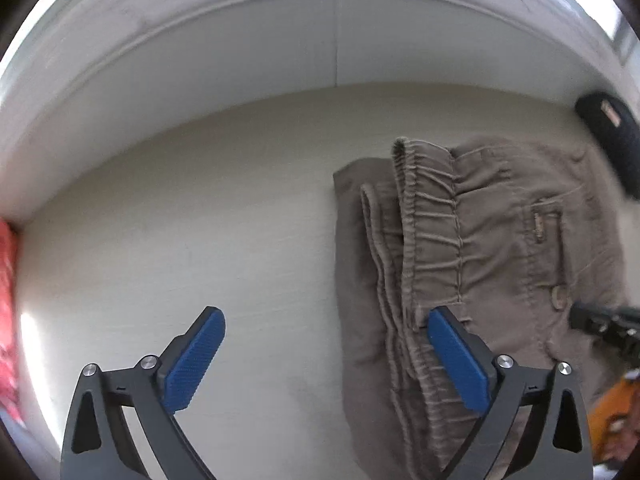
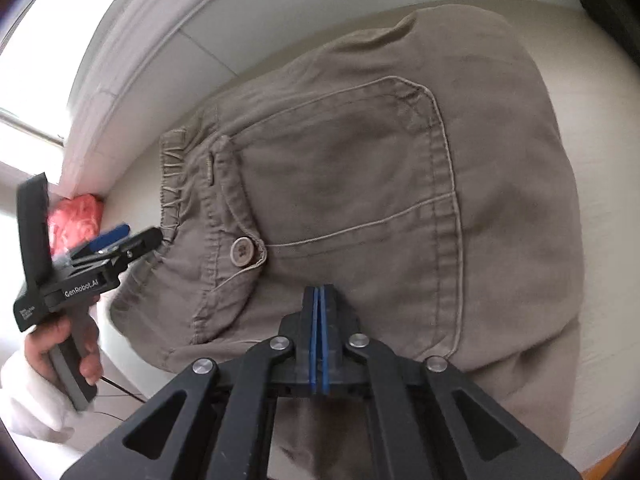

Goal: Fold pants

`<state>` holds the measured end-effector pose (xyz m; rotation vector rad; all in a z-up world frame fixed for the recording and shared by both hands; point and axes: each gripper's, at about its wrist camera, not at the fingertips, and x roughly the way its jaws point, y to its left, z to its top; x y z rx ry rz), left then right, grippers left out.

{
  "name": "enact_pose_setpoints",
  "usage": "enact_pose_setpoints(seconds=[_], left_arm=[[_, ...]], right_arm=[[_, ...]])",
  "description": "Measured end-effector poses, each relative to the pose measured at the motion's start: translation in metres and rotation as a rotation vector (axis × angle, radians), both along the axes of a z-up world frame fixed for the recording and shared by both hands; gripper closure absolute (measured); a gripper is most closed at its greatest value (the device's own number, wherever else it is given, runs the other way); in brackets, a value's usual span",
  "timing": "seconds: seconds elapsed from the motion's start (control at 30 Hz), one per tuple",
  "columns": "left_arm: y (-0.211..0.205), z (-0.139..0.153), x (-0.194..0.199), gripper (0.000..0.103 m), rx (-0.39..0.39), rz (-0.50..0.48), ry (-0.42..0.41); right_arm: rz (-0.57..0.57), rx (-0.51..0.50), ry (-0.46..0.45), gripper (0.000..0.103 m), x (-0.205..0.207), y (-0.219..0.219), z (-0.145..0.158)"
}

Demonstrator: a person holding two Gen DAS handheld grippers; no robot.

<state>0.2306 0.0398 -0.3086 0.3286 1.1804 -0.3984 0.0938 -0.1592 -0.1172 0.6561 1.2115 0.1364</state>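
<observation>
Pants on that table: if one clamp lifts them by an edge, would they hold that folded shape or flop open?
Probably flop: the pants are soft cloth, creased and bunched at the waistband. The stacked layers would likely slide apart, since nothing pins them. The button and thick pocket seams may make that end sag first.

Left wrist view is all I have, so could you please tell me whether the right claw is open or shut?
Observer: The right claw is shut, with its blue pads pressed together. I cannot tell whether any cloth is pinched between them.
Operator: Thank you. Where does it sit on the pants?
Observer: It points at the near side of the pants, just below the back pocket.
Operator: And how does my left claw look from there?
Observer: The left claw is open, and its tips are at the near end of the elastic waistband.
</observation>
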Motion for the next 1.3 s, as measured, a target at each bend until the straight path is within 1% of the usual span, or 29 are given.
enact_pose_setpoints(seconds=[0.03, 0.1, 0.13, 0.17, 0.2, 0.23, 0.3, 0.37, 0.4, 0.43, 0.47, 0.5, 0.53, 0.57, 0.63, 0.67, 0.7, 0.77, 0.83, 0.87, 0.9, 0.93, 0.97, 1.03, 1.1, 1.17, 1.23, 1.3], left_arm=[[-0.001, -0.002, 0.002, 0.0, -0.002, -0.001, 0.006], [0.005, -0.001, 0.012, 0.002, -0.049, 0.031, 0.068], [0.008, 0.004, 0.011, 0.005, -0.077, 0.033, 0.087], [0.012, 0.008, 0.012, 0.011, -0.087, 0.028, 0.092], [0.014, 0.018, 0.005, 0.012, -0.092, 0.014, 0.084], [0.015, 0.026, -0.004, 0.012, -0.101, -0.006, 0.075], [0.016, 0.031, -0.018, 0.012, -0.111, -0.033, 0.09], [0.013, 0.025, -0.037, 0.012, -0.101, -0.045, 0.105], [0.013, 0.017, -0.042, 0.011, -0.082, -0.041, 0.107], [0.014, 0.013, -0.045, 0.01, -0.085, -0.035, 0.115], [0.017, 0.01, -0.048, 0.002, -0.089, -0.024, 0.116], [0.02, 0.006, -0.047, 0.0, -0.086, -0.007, 0.113], [0.021, 0.002, -0.046, 0.0, -0.095, -0.002, 0.125], [0.024, -0.003, -0.048, 0.0, -0.103, 0.002, 0.13], [0.032, -0.008, -0.048, 0.0, -0.124, 0.009, 0.127], [0.038, -0.01, -0.047, 0.0, -0.132, 0.021, 0.136], [0.043, -0.015, -0.045, 0.0, -0.136, 0.026, 0.139], [0.045, -0.018, -0.042, 0.001, -0.121, 0.013, 0.117], [0.043, -0.013, -0.04, 0.003, -0.12, -0.003, 0.102], [0.04, -0.011, -0.041, 0.004, -0.123, -0.001, 0.109], [0.042, -0.012, -0.04, 0.004, -0.133, 0.004, 0.12], [0.038, -0.011, -0.037, 0.004, -0.143, 0.011, 0.128], [0.037, -0.009, -0.036, 0.004, -0.15, 0.014, 0.136], [0.038, -0.012, -0.031, 0.004, -0.17, 0.018, 0.156], [0.041, -0.014, -0.026, 0.004, -0.186, 0.019, 0.177], [0.04, -0.019, -0.023, 0.002, -0.193, 0.016, 0.188], [0.028, -0.025, -0.015, 0.001, -0.195, 0.015, 0.199], [0.023, -0.028, -0.013, 0.0, -0.196, 0.012, 0.214]], right_arm=[[0.015, -0.015, -0.004, 0.103, 0.001, 0.001, 0.001], [0.042, -0.032, 0.005, 0.103, 0.002, 0.008, 0.007], [0.06, -0.058, 0.008, 0.103, 0.003, 0.01, 0.015], [0.077, -0.073, 0.002, 0.103, 0.006, 0.023, 0.021], [0.098, -0.068, -0.013, 0.103, 0.006, 0.034, 0.025], [0.117, -0.041, -0.038, 0.103, 0.001, 0.038, 0.034], [0.149, -0.014, -0.053, 0.102, -0.006, 0.046, 0.04], [0.18, -0.024, -0.029, 0.101, -0.014, 0.056, 0.035], [0.182, -0.026, -0.018, 0.101, -0.016, 0.058, 0.029], [0.169, -0.021, -0.003, 0.101, -0.017, 0.06, 0.022], [0.155, -0.012, 0.008, 0.101, -0.016, 0.062, 0.017], [0.137, 0.003, 0.021, 0.101, -0.013, 0.061, 0.011], [0.127, 0.01, 0.032, 0.103, -0.011, 0.061, 0.006], [0.118, 0.004, 0.04, 0.103, -0.009, 0.06, 0.003], [0.137, -0.025, 0.031, 0.103, -0.007, 0.064, 0.004], [0.148, -0.033, 0.03, 0.103, -0.006, 0.066, 0.01], [0.154, -0.031, 0.033, 0.103, -0.008, 0.073, 0.016], [0.117, 0.0, 0.026, 0.103, -0.009, 0.068, 0.028], [0.064, -0.02, 0.015, 0.096, -0.016, 0.053, 0.032], [0.028, -0.036, 0.014, 0.085, -0.02, 0.042, 0.038], [0.003, -0.049, 0.018, 0.076, -0.023, 0.034, 0.04], [-0.022, -0.069, 0.017, 0.059, -0.026, 0.025, 0.042], [-0.045, -0.098, 0.011, 0.051, -0.03, 0.016, 0.045], [-0.074, -0.143, 0.015, 0.05, -0.034, -0.003, 0.046], [-0.104, -0.151, 0.029, 0.049, -0.038, -0.023, 0.04], [-0.123, -0.123, 0.049, 0.044, -0.037, -0.035, 0.029], [-0.125, -0.097, 0.068, 0.044, -0.038, -0.051, 0.017], [-0.131, -0.081, 0.071, 0.044, -0.035, -0.052, 0.008]])
